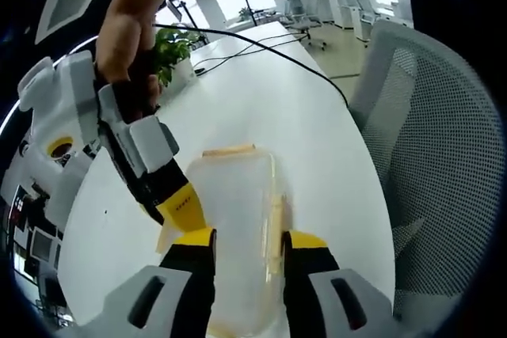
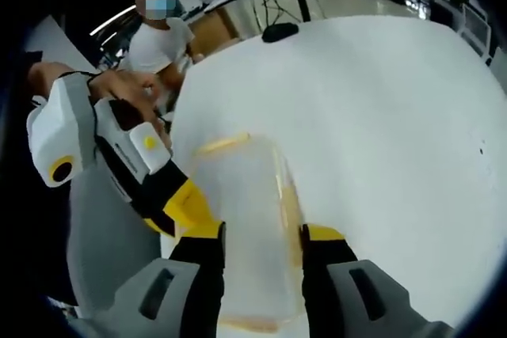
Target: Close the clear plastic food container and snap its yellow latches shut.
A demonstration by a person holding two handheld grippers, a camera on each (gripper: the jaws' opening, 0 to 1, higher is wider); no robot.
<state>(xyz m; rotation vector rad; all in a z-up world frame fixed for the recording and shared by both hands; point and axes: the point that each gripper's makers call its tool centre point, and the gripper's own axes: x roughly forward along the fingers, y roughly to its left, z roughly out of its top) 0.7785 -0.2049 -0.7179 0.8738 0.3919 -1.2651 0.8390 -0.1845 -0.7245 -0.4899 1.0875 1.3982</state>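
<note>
Already the clear container (image 1: pixel 238 235) is sitting lidded on the white table (image 1: pixel 317 116), low centre in both views; both grippers' (image 1: pixel 247 247) (image 2: pixel 261 239) jaws are straddling it, parted, apparently pressing yellow latches (image 1: pixel 276 227) shut.

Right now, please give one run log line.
container: on white table, lid down | left gripper: open, astride | right gripper: open, astride | latches: unclear

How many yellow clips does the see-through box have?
3 latches show on the clear plastic food container: one at the far end, one along the right side, one at the near end. Another may be hidden.
</note>
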